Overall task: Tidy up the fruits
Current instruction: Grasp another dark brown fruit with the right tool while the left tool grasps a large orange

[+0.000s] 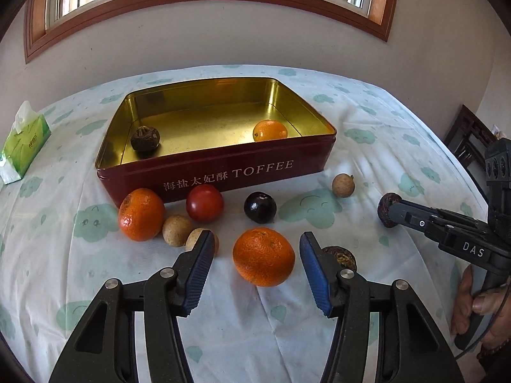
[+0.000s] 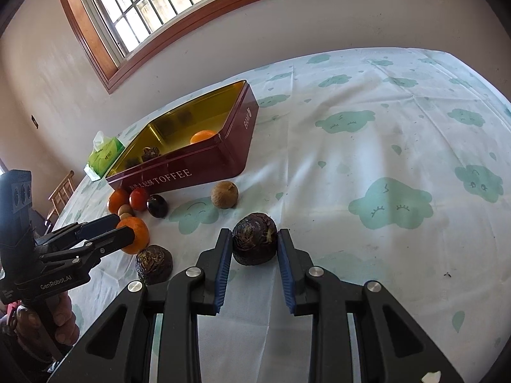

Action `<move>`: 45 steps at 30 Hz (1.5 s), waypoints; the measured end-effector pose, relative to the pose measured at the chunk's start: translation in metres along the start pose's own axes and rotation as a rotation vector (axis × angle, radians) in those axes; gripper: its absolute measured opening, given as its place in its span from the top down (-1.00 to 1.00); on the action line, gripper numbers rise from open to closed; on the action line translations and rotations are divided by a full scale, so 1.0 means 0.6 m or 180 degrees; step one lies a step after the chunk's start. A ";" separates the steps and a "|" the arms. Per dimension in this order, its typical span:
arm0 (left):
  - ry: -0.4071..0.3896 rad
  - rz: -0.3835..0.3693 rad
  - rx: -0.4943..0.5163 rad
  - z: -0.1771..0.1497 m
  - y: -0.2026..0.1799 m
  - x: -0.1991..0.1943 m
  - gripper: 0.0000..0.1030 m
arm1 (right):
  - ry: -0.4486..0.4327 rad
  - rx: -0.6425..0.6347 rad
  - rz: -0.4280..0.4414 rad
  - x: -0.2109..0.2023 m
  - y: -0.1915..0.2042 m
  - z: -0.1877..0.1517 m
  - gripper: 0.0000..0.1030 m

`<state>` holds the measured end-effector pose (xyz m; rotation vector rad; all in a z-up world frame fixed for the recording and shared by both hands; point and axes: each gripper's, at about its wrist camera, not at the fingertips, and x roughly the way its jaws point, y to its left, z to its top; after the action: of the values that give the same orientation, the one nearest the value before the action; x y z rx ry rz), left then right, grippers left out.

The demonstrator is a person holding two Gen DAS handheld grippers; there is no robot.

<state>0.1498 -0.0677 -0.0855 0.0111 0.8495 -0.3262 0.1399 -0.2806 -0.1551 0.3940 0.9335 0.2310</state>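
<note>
Left claw (image 1: 257, 250) wide open astride orange (image 1: 263, 257); right claw (image 2: 254, 239) open, flanking dark wrinkled fruit (image 2: 254, 237), untouched.

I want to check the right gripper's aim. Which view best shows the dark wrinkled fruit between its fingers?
The right wrist view: the dark wrinkled fruit sits unobstructed between the open right gripper. In the left wrist view, that fruit is small and partly hidden behind a finger.

Right claw (image 2: 254, 239) brackets dark wrinkled fruit (image 2: 254, 238).

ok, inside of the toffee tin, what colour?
Shiny gold inside the toffee tin; clearest in the left wrist view.
</note>
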 end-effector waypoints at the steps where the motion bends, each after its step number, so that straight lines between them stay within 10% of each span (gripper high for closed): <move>1: -0.0006 0.0018 0.0020 0.001 -0.003 0.002 -0.09 | 0.0006 -0.0001 0.0001 0.001 0.000 0.000 0.49; 20: -0.0124 -0.0284 -0.0332 -0.022 0.025 -0.015 0.26 | 0.0053 -0.0049 -0.0057 0.005 0.007 0.000 0.49; 45: -0.0084 -0.0162 -0.0434 -0.055 0.043 -0.029 0.00 | 0.0096 -0.0133 -0.0139 0.008 0.012 -0.001 0.46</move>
<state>0.1224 -0.0336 -0.0976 -0.1415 0.8454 -0.3151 0.1420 -0.2720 -0.1560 0.3321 0.9644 0.2168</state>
